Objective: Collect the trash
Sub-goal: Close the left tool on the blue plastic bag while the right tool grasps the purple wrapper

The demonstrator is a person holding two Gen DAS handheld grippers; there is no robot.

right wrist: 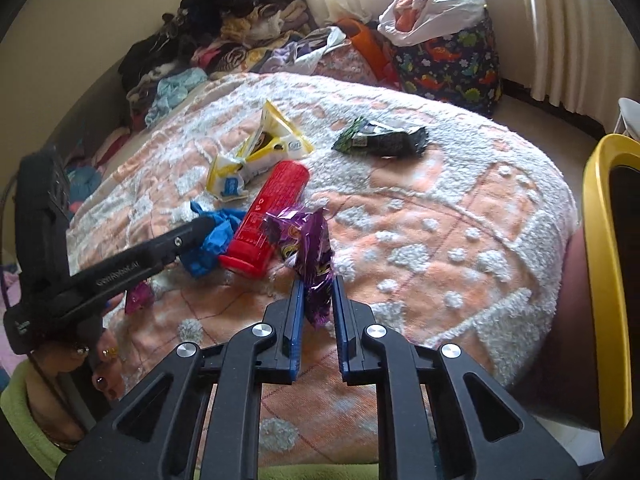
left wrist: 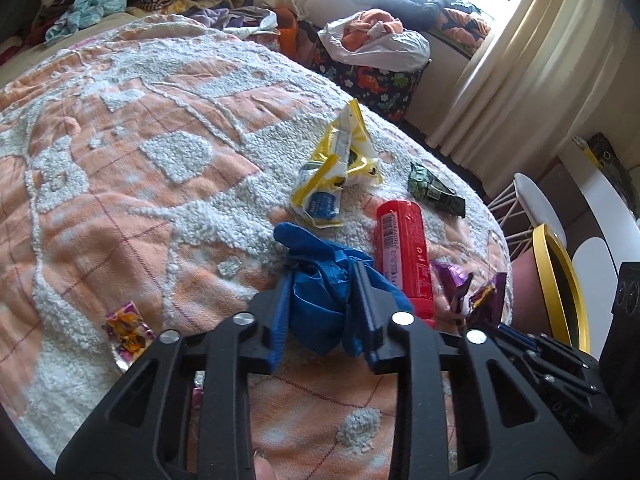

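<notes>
Your left gripper [left wrist: 320,304] pinches the crumpled blue glove [left wrist: 320,276]; your right gripper [right wrist: 316,304] clamps the purple wrapper [right wrist: 308,248]. Only the left view shows the small orange wrapper [left wrist: 128,330], part cut off behind the fingers. Red tube [right wrist: 268,216] lies between them on the peach-and-white bedspread [right wrist: 460,216].

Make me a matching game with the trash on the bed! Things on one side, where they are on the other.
Things:
1. blue glove
2. purple wrapper
3. red tube
4. green wrapper

Places:
a. lying free between the glove and the purple wrapper
b. between the left gripper's fingers
c. lying alone, farthest back
d. between the right gripper's fingers

Pairs: 1-b, 2-d, 3-a, 4-c
</notes>
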